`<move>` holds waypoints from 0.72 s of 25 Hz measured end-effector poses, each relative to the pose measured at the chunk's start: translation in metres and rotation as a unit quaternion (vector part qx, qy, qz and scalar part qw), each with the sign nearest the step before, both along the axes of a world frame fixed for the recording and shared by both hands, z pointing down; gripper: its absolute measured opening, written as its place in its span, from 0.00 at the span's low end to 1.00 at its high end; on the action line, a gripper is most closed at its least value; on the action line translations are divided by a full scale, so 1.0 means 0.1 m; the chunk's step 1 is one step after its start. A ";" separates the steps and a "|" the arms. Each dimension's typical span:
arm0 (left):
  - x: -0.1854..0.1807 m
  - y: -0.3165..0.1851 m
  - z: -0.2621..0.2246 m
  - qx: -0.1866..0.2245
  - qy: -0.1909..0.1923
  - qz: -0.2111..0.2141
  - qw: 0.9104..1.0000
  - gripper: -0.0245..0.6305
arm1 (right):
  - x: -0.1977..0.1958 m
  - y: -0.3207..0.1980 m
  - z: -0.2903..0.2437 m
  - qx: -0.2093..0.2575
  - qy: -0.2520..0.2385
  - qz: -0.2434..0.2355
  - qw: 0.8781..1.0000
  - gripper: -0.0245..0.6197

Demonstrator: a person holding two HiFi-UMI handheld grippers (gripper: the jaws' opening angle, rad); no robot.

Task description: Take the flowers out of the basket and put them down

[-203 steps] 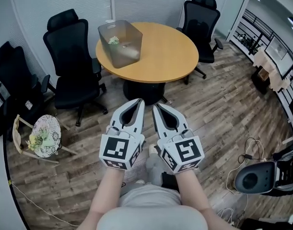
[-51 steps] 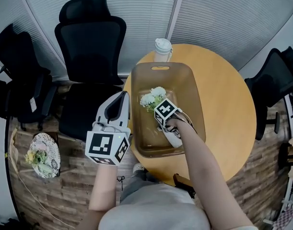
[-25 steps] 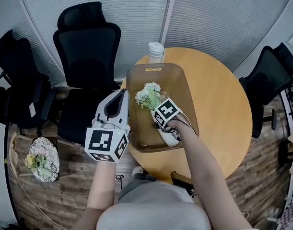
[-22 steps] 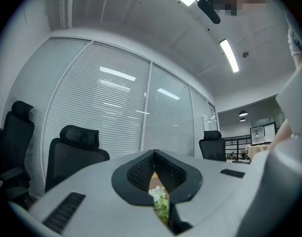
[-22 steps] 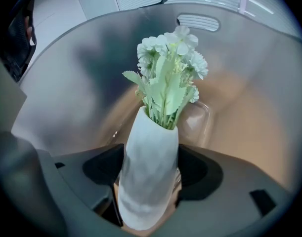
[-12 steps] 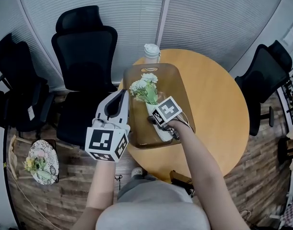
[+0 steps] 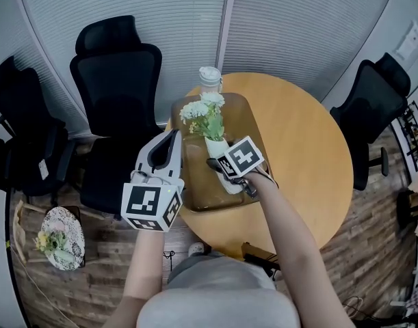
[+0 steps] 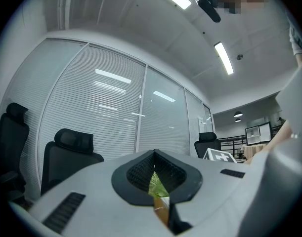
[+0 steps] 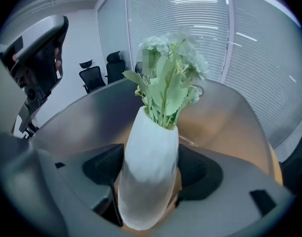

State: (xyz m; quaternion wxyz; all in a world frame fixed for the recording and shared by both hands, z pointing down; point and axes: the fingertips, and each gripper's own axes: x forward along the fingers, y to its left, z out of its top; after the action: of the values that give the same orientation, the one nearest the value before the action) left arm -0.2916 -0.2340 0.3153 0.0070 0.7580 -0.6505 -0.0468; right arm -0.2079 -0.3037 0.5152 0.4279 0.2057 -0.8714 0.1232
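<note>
Head view: R arm reaches fwd over the table, right gripper angled down, marker cube facing up. Right gripper view: jaws clamped on a white vase, one pad each side of its body, vase roughly upright. Smooth, rounded, tapering vase w/ white-green flowers in its mouth. It sits over the far half of the basket, a translucent brown plastic tub w/ rounded corners at the round wooden table's left edge; can't tell if it clears the rim. L arm is bent, left gripper level just left of the basket, jaws together, nothing in them. White bottle stands at the basket's far end.
</note>
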 end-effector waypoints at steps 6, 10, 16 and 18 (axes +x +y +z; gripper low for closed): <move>0.08 -0.02 -0.01 0.001 0.001 0.008 1.000 0.04 | -0.03 -0.05 -0.29 0.038 -0.033 -0.001 0.999 0.59; 0.13 -0.01 -0.01 0.002 0.001 0.013 1.000 0.04 | -0.06 -0.05 -0.48 0.071 -0.054 -0.002 0.996 0.59; 0.22 0.01 -0.05 0.006 -0.003 0.023 1.000 0.04 | -0.03 -0.05 -0.72 0.116 -0.079 0.013 0.990 0.59; 0.25 0.03 -0.04 0.006 -0.003 0.026 1.000 0.04 | 0.00 -0.03 -0.80 0.131 -0.088 0.020 0.987 0.59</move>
State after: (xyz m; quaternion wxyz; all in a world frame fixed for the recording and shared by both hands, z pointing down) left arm -0.2668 -0.2312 0.3108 0.0016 0.7751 -0.6299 -0.0486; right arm -0.2081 -0.3072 0.4352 0.3160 0.2653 -0.9103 0.0341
